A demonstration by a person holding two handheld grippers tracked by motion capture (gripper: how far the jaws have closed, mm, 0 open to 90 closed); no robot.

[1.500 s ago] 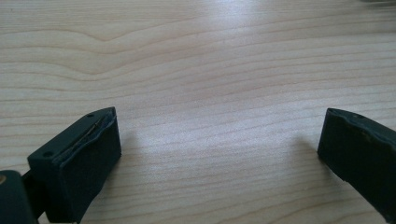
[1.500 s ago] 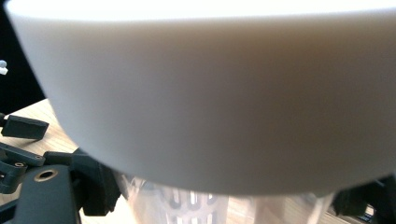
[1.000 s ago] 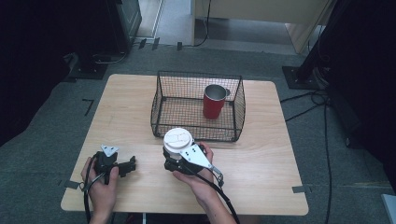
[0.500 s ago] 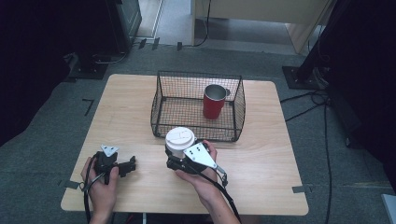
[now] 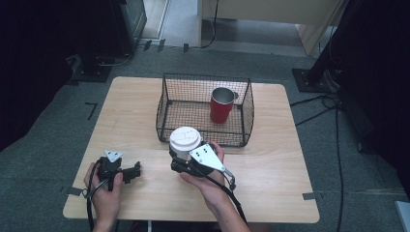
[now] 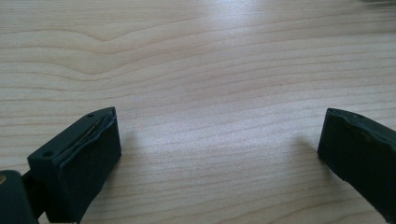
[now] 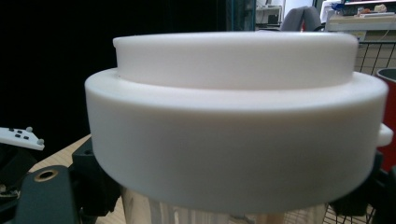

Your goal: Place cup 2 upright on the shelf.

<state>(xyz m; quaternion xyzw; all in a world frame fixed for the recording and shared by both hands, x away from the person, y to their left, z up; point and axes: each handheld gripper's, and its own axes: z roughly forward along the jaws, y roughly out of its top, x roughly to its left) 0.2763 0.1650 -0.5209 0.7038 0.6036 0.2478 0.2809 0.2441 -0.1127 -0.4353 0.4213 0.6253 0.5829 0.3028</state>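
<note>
Your right gripper [image 5: 183, 162] is clamped on the white-lidded cup [image 5: 185, 141], jaws pressed to its body just under the lid. You hold the cup upright just in front of the wire basket [image 5: 246, 116], near the basket's front-left corner. A red mug [image 5: 221, 106] stands inside the basket. Well left of the basket's front, your left gripper [image 5: 137, 169] rests on the table [image 5: 270, 159], jaws wide, nothing between them.

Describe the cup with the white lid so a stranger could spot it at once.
Start at the black wire basket on the wooden table. Just outside its near wall, the right gripper holds a cup with a white lid; the red cup inside the basket has none.
</note>
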